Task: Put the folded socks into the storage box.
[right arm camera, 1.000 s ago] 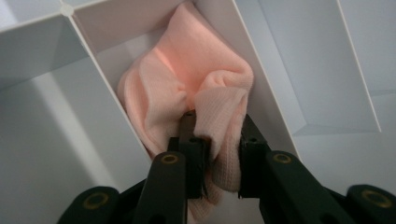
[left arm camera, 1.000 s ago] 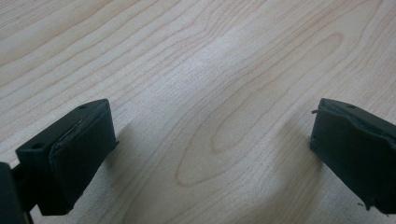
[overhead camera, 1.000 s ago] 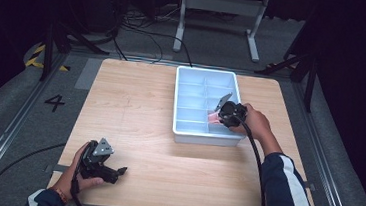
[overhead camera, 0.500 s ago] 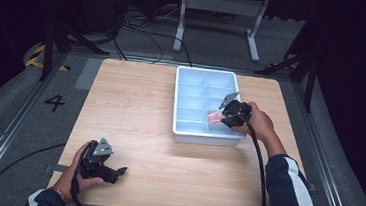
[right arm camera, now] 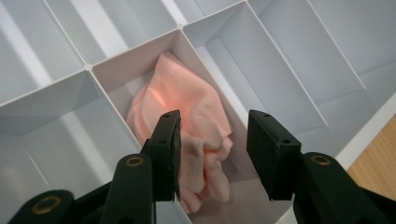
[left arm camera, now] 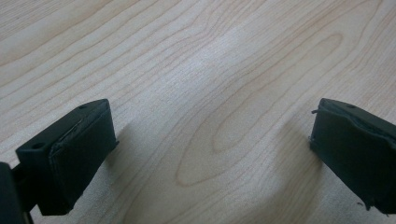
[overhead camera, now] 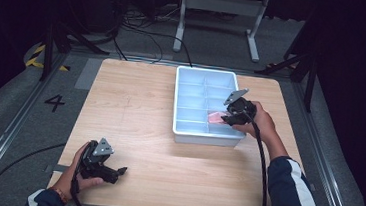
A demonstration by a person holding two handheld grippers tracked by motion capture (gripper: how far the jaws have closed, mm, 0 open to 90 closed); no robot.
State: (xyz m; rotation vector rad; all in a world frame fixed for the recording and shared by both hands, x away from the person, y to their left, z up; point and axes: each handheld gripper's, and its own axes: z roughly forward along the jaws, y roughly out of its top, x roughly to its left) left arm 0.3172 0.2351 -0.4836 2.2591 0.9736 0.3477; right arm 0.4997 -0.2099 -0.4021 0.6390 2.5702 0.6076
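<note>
Right fingers point(right arm camera: 212, 156) just parted above pink cloth point(right arm camera: 187, 107) in tray point(overhead camera: 189, 128), left fingers point(left arm camera: 205, 154) apart

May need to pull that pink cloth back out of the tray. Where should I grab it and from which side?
Grip the bunched hump of the pink cloth, coming straight down from above. The compartment walls of the tray hem it in, so only its top is free for the right gripper.

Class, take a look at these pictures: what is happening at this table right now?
A person works with a hand-held gripper in each hand. The right hand-held gripper hangs over a white divided tray; its jaws have just been opening, and a pink cloth lies in one compartment below them, released. The left hand-held gripper rests open on the wooden table, holding nothing.
</note>
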